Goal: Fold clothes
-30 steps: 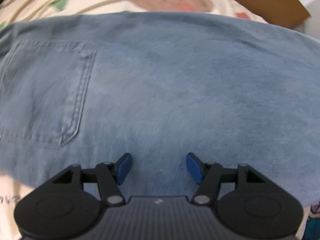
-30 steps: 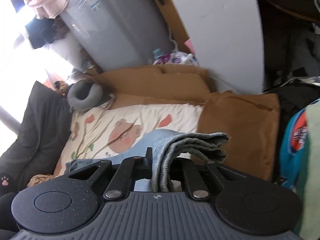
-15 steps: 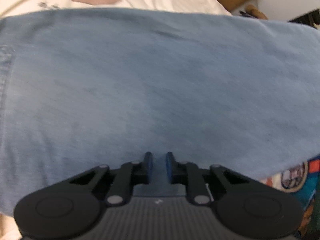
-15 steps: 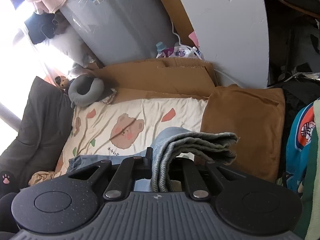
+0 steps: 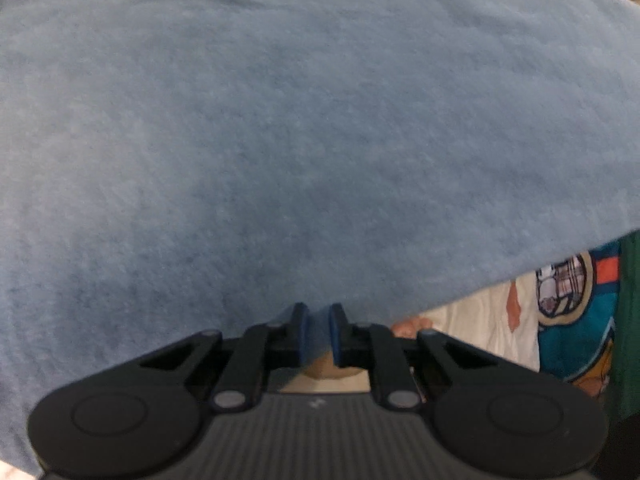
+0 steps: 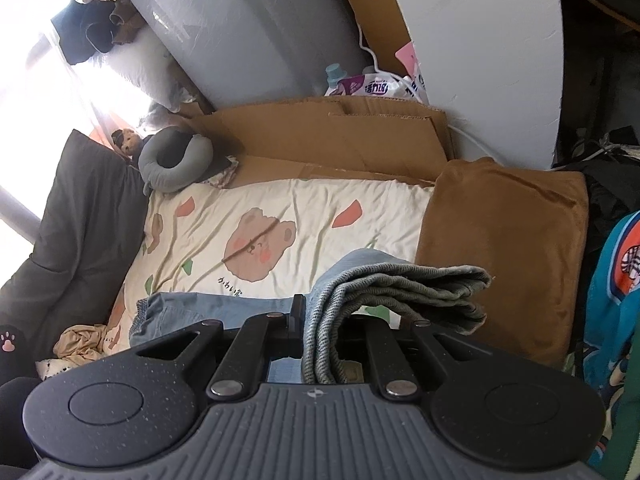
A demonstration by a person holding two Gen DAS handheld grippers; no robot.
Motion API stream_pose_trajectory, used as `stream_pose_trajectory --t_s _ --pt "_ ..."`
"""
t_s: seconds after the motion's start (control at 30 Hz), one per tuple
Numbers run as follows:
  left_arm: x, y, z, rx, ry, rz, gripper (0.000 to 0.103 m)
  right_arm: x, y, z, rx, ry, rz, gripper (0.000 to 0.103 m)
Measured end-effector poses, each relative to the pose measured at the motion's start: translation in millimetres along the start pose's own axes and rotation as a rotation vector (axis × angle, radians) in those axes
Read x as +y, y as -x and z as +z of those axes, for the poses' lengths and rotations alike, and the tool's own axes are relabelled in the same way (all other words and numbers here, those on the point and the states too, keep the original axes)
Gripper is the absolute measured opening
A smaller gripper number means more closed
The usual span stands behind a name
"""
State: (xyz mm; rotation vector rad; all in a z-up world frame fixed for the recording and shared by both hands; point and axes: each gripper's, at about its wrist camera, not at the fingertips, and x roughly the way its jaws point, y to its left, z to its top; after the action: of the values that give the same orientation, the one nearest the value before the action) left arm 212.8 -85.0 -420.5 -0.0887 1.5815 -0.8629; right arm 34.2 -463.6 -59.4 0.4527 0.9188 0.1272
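Left gripper (image 5: 318, 326) fingers pinched on edge of blue denim jeans (image 5: 304, 140), cloth spread wide across view. Right gripper (image 6: 320, 320) fingers clamped on bunched, layered denim jeans (image 6: 392, 284), held above bed w/ bear-print sheet (image 6: 256, 236). Brown pillow (image 6: 504, 248) to right, grey neck pillow (image 6: 172, 158) at far corner.

Bear-print sheet (image 6: 280, 216), brown cushion (image 6: 504, 248), grey neck pillow (image 6: 172, 160)
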Motion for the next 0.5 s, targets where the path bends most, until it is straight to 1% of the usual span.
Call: stream_pose_trajectory --t_s 0.13,0.27,0.33,0.37,0.5 --pt "5 -5 1 0.004 0.002 0.006 0.011 6 -9 -1 0.014 0.005 0.006 0.008" --pt "9 -7 14 -0.007 0.023 -0.009 0.011 10 -9 1 0.013 -0.016 0.015 0.008" --pt "10 -6 20 -0.016 0.010 -0.007 0.010 13 -8 2 0.008 -0.009 0.022 0.008" --pt "10 -5 23 -0.023 0.008 -0.007 0.010 14 -8 2 0.007 -0.007 0.026 0.008" --pt "11 -4 55 -0.067 0.024 0.013 0.009 17 -8 3 0.007 -0.001 0.026 0.008"
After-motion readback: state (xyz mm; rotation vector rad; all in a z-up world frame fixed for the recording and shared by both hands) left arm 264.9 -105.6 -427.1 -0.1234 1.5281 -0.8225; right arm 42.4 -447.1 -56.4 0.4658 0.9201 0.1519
